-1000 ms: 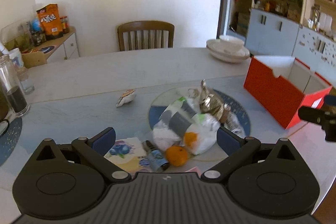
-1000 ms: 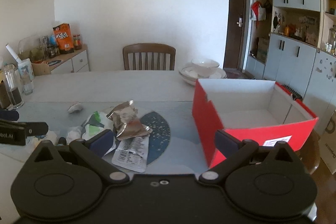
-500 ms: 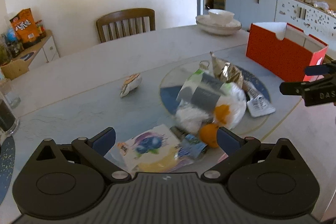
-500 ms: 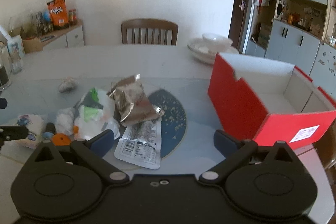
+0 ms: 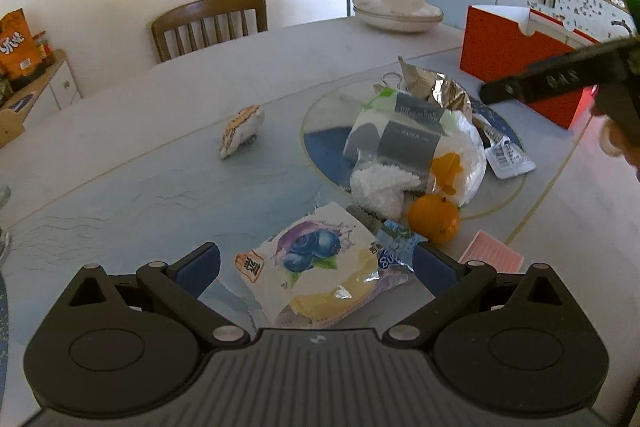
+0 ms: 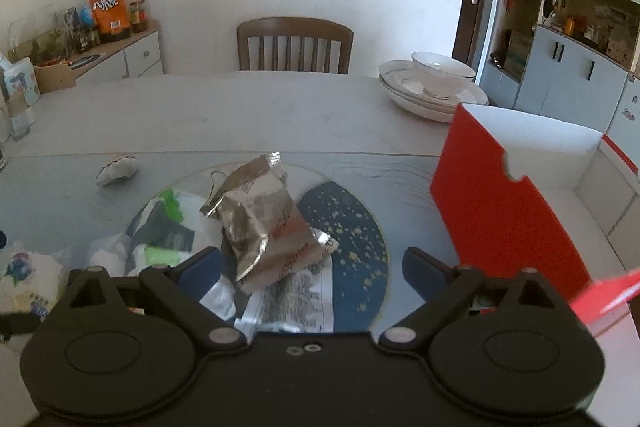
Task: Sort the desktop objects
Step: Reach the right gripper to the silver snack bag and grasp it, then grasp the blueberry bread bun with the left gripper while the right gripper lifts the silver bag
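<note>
My left gripper (image 5: 316,269) is open, its jaws on either side of a blueberry snack packet (image 5: 316,263) lying on the table. An orange (image 5: 433,224), a small blue-wrapped item (image 5: 394,247) and a clear bag of paper goods (image 5: 412,151) lie just beyond. My right gripper (image 6: 312,265) is open over a crumpled silver foil bag (image 6: 260,219) and a flat printed sachet (image 6: 298,295). The red box (image 6: 508,219), open-topped with a white inside, stands to the right. The right gripper also shows in the left wrist view (image 5: 560,79).
A small wrapped snack (image 5: 241,131) lies alone on the table to the left. Stacked white plates with a bowl (image 6: 432,87) sit at the back right. A wooden chair (image 6: 294,45) stands behind the table. A pink card (image 5: 492,257) lies near the front edge.
Both grippers have moved down and closer to the pile. The blueberry packet now lies between my left jaws, and the foil bag sits between my right jaws.
</note>
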`<action>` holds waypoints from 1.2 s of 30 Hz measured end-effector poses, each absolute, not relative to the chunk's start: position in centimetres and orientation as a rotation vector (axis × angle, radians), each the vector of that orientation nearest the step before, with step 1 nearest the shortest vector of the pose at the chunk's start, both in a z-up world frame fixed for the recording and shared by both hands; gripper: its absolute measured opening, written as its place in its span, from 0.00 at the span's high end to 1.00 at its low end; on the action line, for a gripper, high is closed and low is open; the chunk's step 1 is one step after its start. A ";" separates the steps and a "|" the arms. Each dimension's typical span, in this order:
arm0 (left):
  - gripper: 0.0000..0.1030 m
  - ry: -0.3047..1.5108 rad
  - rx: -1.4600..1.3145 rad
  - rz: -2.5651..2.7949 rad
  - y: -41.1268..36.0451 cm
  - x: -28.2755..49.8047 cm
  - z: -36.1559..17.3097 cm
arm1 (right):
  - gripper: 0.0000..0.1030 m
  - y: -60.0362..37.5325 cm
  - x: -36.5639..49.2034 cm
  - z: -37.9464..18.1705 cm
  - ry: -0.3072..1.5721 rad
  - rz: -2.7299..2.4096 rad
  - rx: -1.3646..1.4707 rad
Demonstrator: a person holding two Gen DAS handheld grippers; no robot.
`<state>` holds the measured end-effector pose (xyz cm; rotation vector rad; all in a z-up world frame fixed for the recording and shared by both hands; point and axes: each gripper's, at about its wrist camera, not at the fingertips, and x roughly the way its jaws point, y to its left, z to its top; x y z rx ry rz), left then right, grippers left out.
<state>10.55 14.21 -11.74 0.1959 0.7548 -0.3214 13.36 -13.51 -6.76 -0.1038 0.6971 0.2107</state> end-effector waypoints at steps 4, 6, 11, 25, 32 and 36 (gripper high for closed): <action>0.00 0.776 0.189 -0.329 14.4 11.1 -12.2 | 0.06 -12.6 15.3 -7.4 0.729 0.247 -0.142; 0.00 0.785 0.184 -0.337 14.5 11.3 -12.5 | 0.06 -12.2 16.3 -7.8 0.756 0.264 -0.154; 0.00 0.788 0.192 -0.351 14.5 11.6 -12.9 | 0.06 -11.6 18.3 -8.3 0.783 0.312 -0.181; 0.07 0.803 0.161 -0.338 14.9 12.9 -13.5 | 0.37 -10.8 19.6 -9.4 0.838 0.369 -0.199; 0.21 0.790 0.132 -0.319 15.0 12.9 -13.1 | 0.56 -10.6 19.5 -9.0 0.817 0.370 -0.215; 0.32 0.785 0.122 -0.309 15.0 12.8 -12.8 | 0.77 -10.8 19.5 -8.7 0.811 0.368 -0.209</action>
